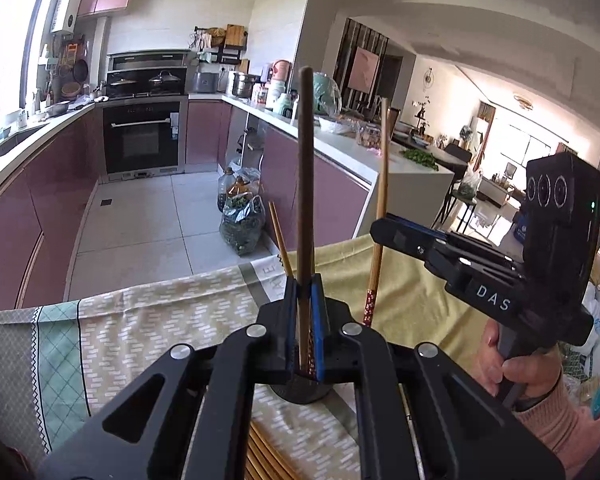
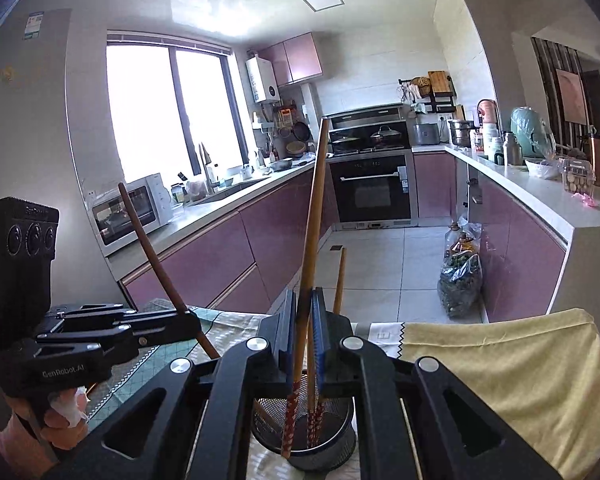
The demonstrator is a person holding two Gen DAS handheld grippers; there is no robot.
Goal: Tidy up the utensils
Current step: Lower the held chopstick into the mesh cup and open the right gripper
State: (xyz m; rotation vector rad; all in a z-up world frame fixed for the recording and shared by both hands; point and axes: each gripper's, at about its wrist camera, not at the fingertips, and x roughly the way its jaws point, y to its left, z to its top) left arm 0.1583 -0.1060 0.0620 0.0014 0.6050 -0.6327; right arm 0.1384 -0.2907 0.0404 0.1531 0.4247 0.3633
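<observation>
Each tool is clamped tight on one chopstick, the left tool (image 1: 304,280) gripping a dark chopstick (image 1: 306,160) and the right tool (image 2: 303,300) a lighter chopstick (image 2: 314,216), held upright for dropping into the mesh holder (image 2: 340,448).

White letters "DAS" on the black body of the right gripper (image 1: 384,236), seen from the left wrist camera, at the right of the scene. "GenRobot.AI" in pale lettering on the near side of the left gripper (image 2: 194,322), seen from the right wrist camera, low at the left. Faint raised lettering along the top of that gripper's camera block (image 2: 18,236), too dim to read. Printed marks on the patterned cloth (image 1: 160,320) and a sticker on the tall grey panel (image 2: 34,26) at far left, both illegible.
</observation>
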